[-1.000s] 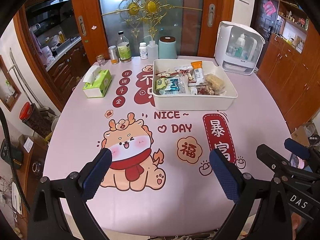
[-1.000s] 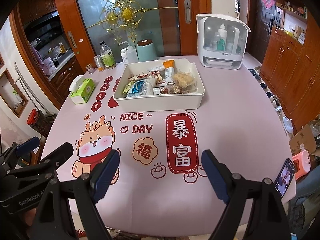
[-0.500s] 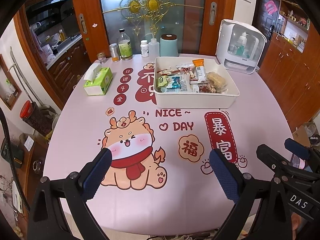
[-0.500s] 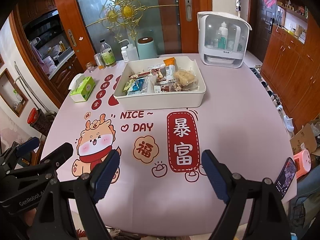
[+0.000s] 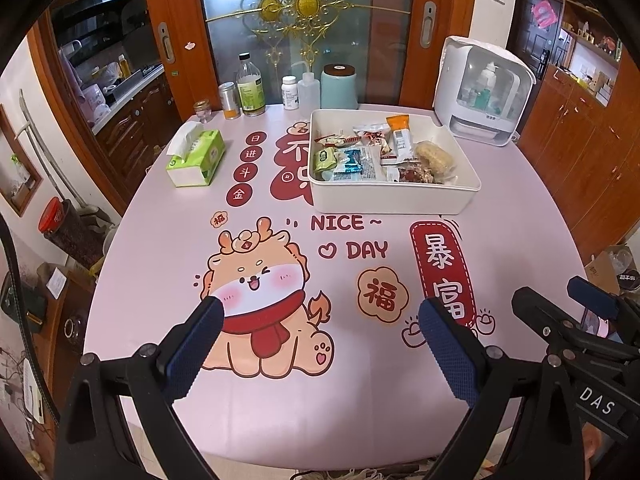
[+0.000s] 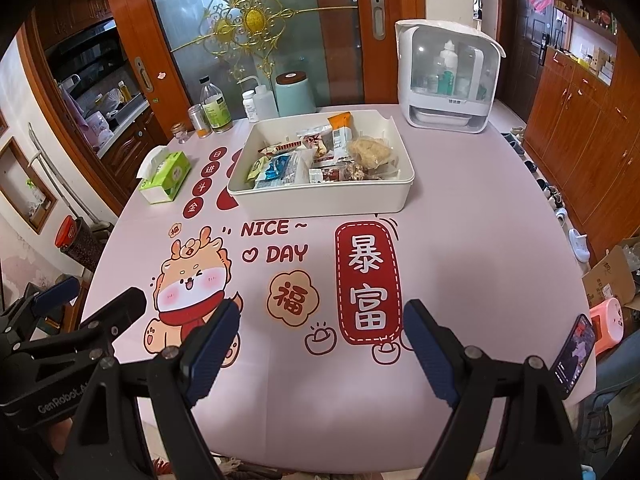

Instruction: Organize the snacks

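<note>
Where cartoon-printed: pink table

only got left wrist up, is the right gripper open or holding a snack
observer: The right gripper is open, with nothing between its fingers.
operator: anything on the table right of it
observer: A phone with its screen lit sits at the near right edge of the table.
operator: whats down past that edge
observer: A white slipper lies below the table's right side, with a row of shoes beyond it.
</note>
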Tool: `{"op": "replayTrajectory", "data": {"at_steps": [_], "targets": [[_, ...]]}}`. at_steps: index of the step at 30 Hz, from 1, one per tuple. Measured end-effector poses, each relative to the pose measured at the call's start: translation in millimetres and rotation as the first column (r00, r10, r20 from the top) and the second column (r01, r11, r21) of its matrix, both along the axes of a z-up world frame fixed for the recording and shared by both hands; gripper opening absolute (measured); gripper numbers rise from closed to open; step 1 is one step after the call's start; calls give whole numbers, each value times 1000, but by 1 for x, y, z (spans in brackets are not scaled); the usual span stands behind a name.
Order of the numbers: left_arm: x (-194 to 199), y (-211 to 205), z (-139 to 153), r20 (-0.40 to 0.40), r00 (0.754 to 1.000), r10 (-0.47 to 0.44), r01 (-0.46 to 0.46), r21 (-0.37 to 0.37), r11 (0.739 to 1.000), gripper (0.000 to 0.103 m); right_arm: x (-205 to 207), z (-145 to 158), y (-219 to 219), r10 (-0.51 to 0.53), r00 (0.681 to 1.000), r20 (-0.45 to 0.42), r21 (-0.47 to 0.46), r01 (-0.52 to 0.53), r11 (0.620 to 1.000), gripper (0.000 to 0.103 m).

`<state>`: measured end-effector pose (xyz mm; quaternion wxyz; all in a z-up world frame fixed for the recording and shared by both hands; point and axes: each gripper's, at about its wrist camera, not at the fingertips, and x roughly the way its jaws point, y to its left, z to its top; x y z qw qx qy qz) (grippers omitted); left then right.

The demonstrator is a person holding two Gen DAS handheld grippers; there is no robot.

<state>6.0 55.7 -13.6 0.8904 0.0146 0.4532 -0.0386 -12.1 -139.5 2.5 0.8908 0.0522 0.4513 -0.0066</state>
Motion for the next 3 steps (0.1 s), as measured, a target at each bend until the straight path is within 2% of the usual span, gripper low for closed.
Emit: {"op": "replayTrajectory", "data": {"at_steps": [3], "targets": [[0,1,-1,-2,1000,1,-1,0,1000,98,0,0,0,0,1000,-1,2,0,1000,85]]}}
